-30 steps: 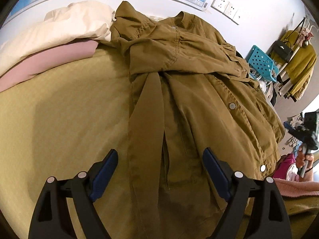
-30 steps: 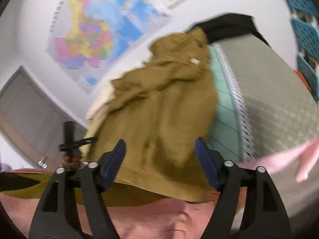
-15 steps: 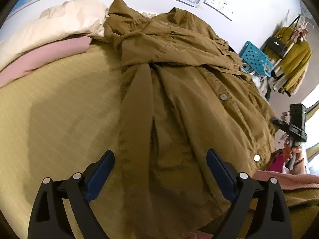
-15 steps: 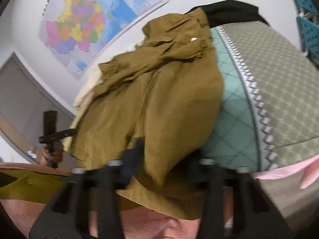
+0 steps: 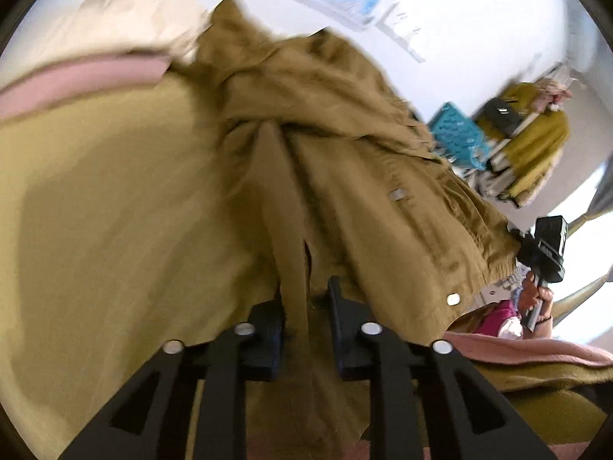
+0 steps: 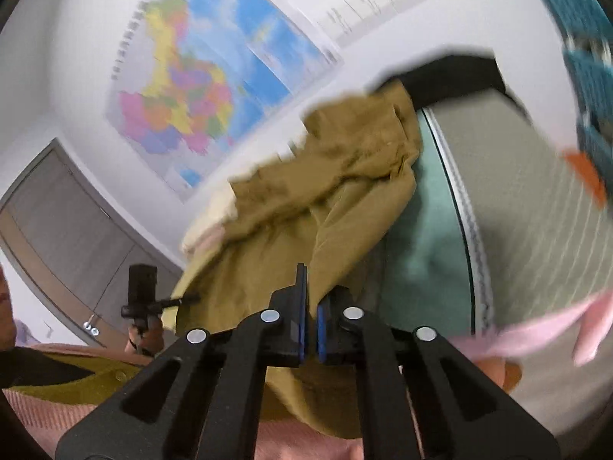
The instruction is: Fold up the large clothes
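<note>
The olive-brown coat [image 5: 345, 176] is lying spread over a yellow-green bed cover [image 5: 115, 199], with its collar end bunched toward the far wall and its hem end lying nearest the two tools. In the left wrist view, the left gripper [image 5: 306, 318] is pointing down at the near end of the coat; its jaws have just been closing, and a long strip of the coat's fabric is running between them, gathered in the narrow gap that remains. Motion blur makes it impossible to tell whether the pads are pressing firmly on that strip. In the right wrist view, the right gripper [image 6: 311, 306] is showing its blue-faced jaws drawn almost together; they have just been closing, and a fold of the coat's near edge is pinched between them, with the fabric rising away from the grip toward the collar. A cream and pink bundle of bedding [image 5: 95, 50] is lying at the far left of the bed, touching the coat's collar end. A teal quilted mattress edge [image 6: 421, 237] is showing just beside the coat on its right side in the right wrist view. A coloured wall map [image 6: 199, 88] is hanging on the white wall beyond the bed. A blue plastic crate [image 5: 459, 138] is standing beyond the bed's far right corner.
</note>
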Demonstrator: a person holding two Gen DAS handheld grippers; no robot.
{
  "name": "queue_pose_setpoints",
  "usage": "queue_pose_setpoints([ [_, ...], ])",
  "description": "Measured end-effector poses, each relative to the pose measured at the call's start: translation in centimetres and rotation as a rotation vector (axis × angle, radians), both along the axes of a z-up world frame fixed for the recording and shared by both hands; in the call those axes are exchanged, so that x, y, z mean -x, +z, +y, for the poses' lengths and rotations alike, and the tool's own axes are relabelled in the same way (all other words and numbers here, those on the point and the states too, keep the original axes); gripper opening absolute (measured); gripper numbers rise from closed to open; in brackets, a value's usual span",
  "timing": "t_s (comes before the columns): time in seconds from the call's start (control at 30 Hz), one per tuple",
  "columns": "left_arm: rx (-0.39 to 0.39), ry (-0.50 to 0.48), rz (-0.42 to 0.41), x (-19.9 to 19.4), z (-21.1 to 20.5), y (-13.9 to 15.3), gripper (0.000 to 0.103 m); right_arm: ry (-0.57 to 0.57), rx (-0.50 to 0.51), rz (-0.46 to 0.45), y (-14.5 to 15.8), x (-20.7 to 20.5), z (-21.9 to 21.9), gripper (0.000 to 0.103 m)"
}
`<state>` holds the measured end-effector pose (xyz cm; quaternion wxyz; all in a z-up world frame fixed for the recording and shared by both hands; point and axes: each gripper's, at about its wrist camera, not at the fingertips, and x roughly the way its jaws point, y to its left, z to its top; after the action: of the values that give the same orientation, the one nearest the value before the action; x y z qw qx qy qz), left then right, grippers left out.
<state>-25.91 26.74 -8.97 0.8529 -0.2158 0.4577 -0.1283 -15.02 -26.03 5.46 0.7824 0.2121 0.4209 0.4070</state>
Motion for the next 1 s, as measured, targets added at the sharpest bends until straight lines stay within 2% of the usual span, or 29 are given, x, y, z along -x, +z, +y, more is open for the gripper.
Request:
queue_pose_setpoints([
  [0.03, -0.006, 0.000, 0.013, 0.0, -0.2, -0.3, 0.034, 0.001, 0.011, 0.038, -1.3, -0.3, -0.1, 0.025],
  [0.07, -0.001, -0.009, 0.014, 0.1, -0.4, -0.5, 0.042, 0.006, 0.010, 0.055, -1.9, -0.3, 0.0, 0.047],
  [0.1, 0.002, -0.019, 0.005, 0.2, -0.6, -0.4, 0.048, -0.015, 0.023, 0.063, -2.7, -0.3, -0.2, 0.053],
  [0.13, 0.002, -0.040, 0.000, 0.2, -1.1, -0.3, 0.059, -0.012, 0.021, 0.074, -3.2, -0.4, -0.3, 0.056],
  [0.23, -0.075, -0.096, -0.021, 0.3, -3.5, 0.0, 0.076, 0.011, 0.031, 0.074, -3.7, -0.1, 0.1, 0.059],
  [0.33, -0.150, -0.135, -0.046, 0.4, -5.6, 0.2, 0.076, 0.064, 0.078, 0.071, -4.5, 0.2, 1.7, 0.059],
  [0.37, -0.154, -0.129, -0.051, 0.4, -5.8, 0.2, 0.069, 0.075, 0.083, 0.071, -4.6, 0.3, 2.2, 0.059],
  [0.4, -0.150, -0.118, -0.055, 0.4, -5.7, 0.1, 0.059, 0.081, 0.084, 0.057, -4.6, 0.4, 2.7, 0.053],
  [0.43, -0.140, -0.090, -0.049, 0.2, -5.4, 0.1, 0.037, 0.096, 0.070, 0.061, -4.6, 0.4, 3.1, 0.027],
  [0.47, -0.120, -0.069, -0.042, -0.1, -5.0, 0.0, 0.026, 0.107, 0.046, 0.072, -4.6, 0.5, 3.2, 0.011],
  [0.5, -0.076, -0.045, -0.037, -0.1, -4.3, 0.1, 0.022, 0.116, 0.016, 0.080, -4.6, 0.5, 3.2, 0.011],
  [0.53, -0.051, -0.023, -0.045, 0.2, -3.7, 0.5, 0.013, 0.113, 0.004, 0.075, -4.2, 0.5, 3.4, 0.011],
  [0.63, -0.015, 0.019, -0.100, 1.0, -2.6, 2.5, 0.011, 0.107, -0.088, 0.054, -2.3, 1.1, 3.1, 0.010],
  [0.7, -0.007, 0.034, -0.145, 1.6, -2.1, 4.2, 0.010, 0.116, -0.151, -0.010, 0.4, 1.9, 3.0, 0.010],
  [0.83, 0.073, 0.059, -0.262, 3.7, 0.2, 7.7, 0.010, 0.172, -0.209, -0.133, 4.5, 4.0, 3.4, 0.010],
  [0.9, 0.059, 0.073, -0.272, 4.4, 0.9, 8.1, 0.011, 0.202, -0.212, -0.132, 4.6, 4.5, 3.5, 0.011],
  [1.0, 0.074, 0.064, -0.199, 3.9, 1.0, 6.2, 0.012, 0.213, -0.204, -0.031, 2.0, 3.8, 3.5, 0.013],
])
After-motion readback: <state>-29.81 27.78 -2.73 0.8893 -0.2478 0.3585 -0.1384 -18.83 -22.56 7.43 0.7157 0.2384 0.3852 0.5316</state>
